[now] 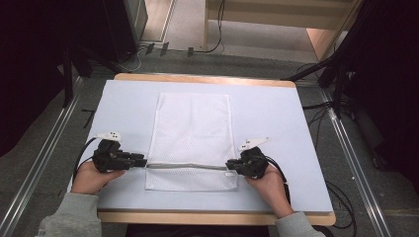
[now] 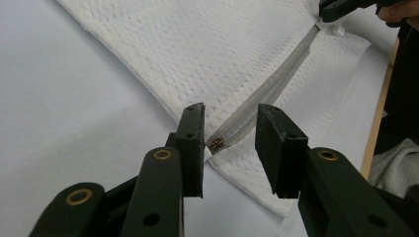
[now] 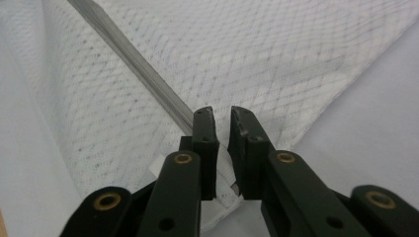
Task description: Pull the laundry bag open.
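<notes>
Jaws of the left gripper (image 2: 230,148) are gaping around the zipper pull (image 2: 216,145) while the right gripper (image 3: 223,148) is pinching the mesh laundry bag (image 1: 190,133) at the zipper's (image 1: 187,166) far end.

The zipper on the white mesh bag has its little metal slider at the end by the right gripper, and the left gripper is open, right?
Not quite. The slider sits at the zipper end by the open left gripper, as the left gripper view shows.
</notes>
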{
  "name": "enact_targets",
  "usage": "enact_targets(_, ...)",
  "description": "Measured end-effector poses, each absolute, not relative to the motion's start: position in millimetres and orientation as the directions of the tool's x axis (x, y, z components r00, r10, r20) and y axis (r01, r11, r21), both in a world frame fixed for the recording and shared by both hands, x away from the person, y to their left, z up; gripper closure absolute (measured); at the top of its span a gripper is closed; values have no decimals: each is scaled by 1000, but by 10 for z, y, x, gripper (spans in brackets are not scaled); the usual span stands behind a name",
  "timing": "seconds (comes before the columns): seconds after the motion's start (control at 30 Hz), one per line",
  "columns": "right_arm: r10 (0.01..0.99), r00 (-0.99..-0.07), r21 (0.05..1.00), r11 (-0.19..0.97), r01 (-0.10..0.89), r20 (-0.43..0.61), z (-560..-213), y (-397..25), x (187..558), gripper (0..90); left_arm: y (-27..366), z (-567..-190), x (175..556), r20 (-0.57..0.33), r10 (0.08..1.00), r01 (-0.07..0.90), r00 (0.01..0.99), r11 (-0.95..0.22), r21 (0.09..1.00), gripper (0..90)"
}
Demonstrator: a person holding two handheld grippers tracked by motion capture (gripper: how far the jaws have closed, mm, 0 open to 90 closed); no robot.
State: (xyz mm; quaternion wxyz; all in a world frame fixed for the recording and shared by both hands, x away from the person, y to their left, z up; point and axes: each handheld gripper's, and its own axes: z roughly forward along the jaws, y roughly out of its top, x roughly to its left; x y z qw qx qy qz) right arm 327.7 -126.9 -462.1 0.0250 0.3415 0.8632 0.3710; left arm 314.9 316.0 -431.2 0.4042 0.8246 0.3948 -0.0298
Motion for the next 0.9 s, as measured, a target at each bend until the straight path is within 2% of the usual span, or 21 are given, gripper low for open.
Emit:
enact_targets(0.33, 632, -746, 700, 435, 566, 210, -4533, -1451, 3316, 711, 3193, -4277, 3189, -302, 680, 657, 668, -348, 669, 498)
enact_targets(0.5, 656, -723, 710, 402, 578, 217, -4540, -1566, 3352, 545, 3267, -4282, 3224, -253, 725, 651, 640, -339, 679, 411)
enact_targets(0.67, 680, -699, 715, 373, 590, 221, -4567, -1641, 3383, 412, 3354, -4301, 3265, -256, 762, 675, 595, -302, 673, 385)
enact_targets(0.9, 698, -688, 726, 365, 582, 200, -4584, -1760, 3402, 366, 3394, -4314, 3311, -245, 777, 680, 579, -295, 672, 376)
